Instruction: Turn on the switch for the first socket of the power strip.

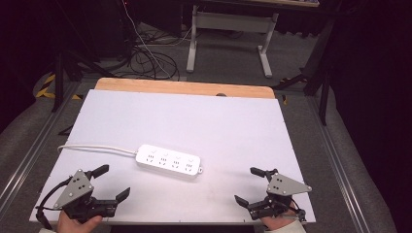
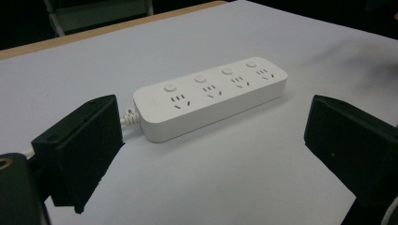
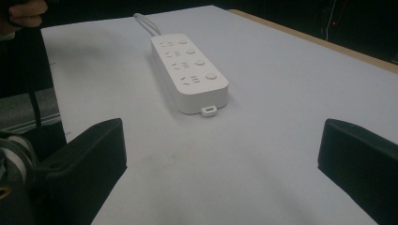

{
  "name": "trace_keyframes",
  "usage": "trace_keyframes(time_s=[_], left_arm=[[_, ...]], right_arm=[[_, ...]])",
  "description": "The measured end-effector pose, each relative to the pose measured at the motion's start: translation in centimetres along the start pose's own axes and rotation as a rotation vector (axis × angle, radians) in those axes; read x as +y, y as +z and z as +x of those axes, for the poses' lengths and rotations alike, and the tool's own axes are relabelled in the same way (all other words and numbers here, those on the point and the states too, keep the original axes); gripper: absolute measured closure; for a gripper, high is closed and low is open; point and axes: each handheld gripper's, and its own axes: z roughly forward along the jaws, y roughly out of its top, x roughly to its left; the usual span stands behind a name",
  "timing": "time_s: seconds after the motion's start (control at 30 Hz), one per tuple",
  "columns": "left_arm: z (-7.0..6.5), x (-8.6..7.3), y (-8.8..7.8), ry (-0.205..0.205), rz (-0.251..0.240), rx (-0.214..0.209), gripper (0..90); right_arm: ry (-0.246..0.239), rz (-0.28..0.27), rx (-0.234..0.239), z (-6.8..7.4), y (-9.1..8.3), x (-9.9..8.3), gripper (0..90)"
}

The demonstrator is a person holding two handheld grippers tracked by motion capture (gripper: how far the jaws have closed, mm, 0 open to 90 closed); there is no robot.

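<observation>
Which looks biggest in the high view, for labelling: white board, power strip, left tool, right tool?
1. White board.
2-4. Power strip, left tool and right tool look alike in extent; the tools sit nearer the camera, so I won't rank them.

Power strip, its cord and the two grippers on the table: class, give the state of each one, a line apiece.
Power strip: lying flat on the white table, sockets up, nothing plugged in, apart from both grippers.
Cord: attached to the strip's left end, trailing to the table's left edge.
Left gripper: open, holding nothing.
Right gripper: open, holding nothing.
</observation>
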Motion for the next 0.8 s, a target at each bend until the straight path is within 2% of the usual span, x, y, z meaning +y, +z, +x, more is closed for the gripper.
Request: trace_keyframes(time_s=[0.03,0.17,0.3,0.37,0.43,0.5,0.63,0.8], left_arm=[[-0.13,0.03,-0.02,0.018,0.004,0.014,6.0],[-0.23,0.11,0.02,0.023,0.004,0.038,7.9],[-0.29,0.16,-0.09,0.027,0.002,0.044,8.0],[-0.31,0.19,-0.23,0.050,0.008,0.060,9.7],[-0.33,0.21,-0.31,0.055,0.008,0.059,10.3],[-0.40,0.38,-0.50,0.032,0.003,0.042,11.0],[-0.32,0.51,-0.67,0.029,0.006,0.035,11.2],[-0.21,0.58,-0.82,0.046,-0.004,0.046,14.6]], right_arm=[[-0.001,0.000,0.000,0.02,-0.01,0.00,2.1],[-0.002,0.002,0.001,0.18,-0.09,0.08,2.3],[-0.004,0.000,-0.001,0.16,-0.08,0.08,2.4],[0.000,-0.003,0.005,0.11,0.00,0.07,2.4],[0.008,0.003,0.016,0.15,0.15,0.09,2.5],[0.003,0.008,0.027,0.33,0.30,0.12,2.6],[-0.012,0.006,0.019,0.49,0.24,0.18,2.7],[-0.011,0.006,0.019,0.49,0.25,0.18,2.7]])
